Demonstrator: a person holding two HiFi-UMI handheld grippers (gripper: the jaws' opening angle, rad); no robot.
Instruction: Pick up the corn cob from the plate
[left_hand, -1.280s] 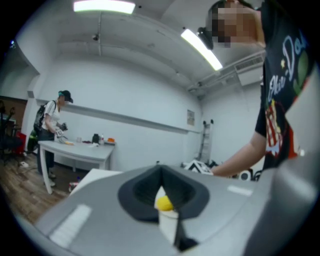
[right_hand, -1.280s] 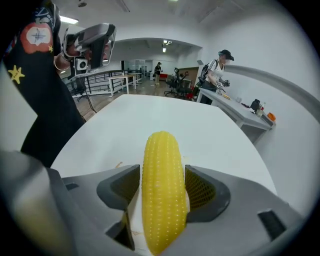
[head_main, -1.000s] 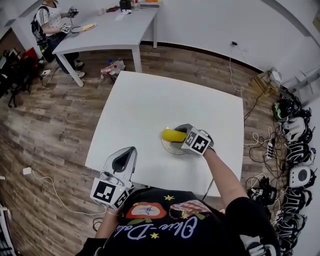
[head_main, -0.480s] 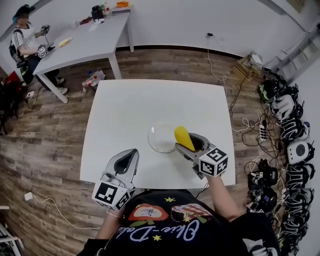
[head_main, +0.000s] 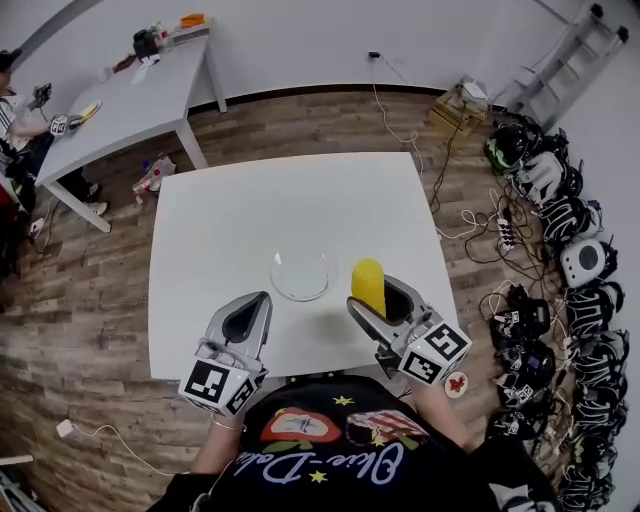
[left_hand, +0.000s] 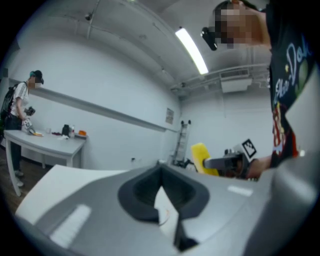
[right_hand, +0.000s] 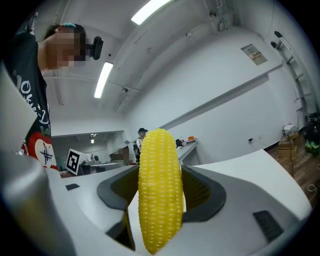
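Note:
A yellow corn cob (head_main: 368, 284) is clamped in my right gripper (head_main: 378, 298), held above the white table (head_main: 240, 215) to the right of the plate. In the right gripper view the corn cob (right_hand: 159, 187) stands upright between the two jaws and fills the middle. The clear glass plate (head_main: 302, 274) lies bare on the table, left of the cob. My left gripper (head_main: 247, 318) hangs over the table's near edge, left of the plate, jaws together with nothing in them. The left gripper view shows the cob (left_hand: 203, 158) and the right gripper off to the right.
A second white table (head_main: 110, 100) stands at the far left with a seated person (head_main: 18, 110) beside it. Several headsets and cables (head_main: 560, 250) lie on the wooden floor to the right. A ladder (head_main: 560, 60) leans at the far right.
My right gripper has lifted the corn cob off the plate and drawn it right and toward me. The plate is now bare. The left gripper has stayed put.

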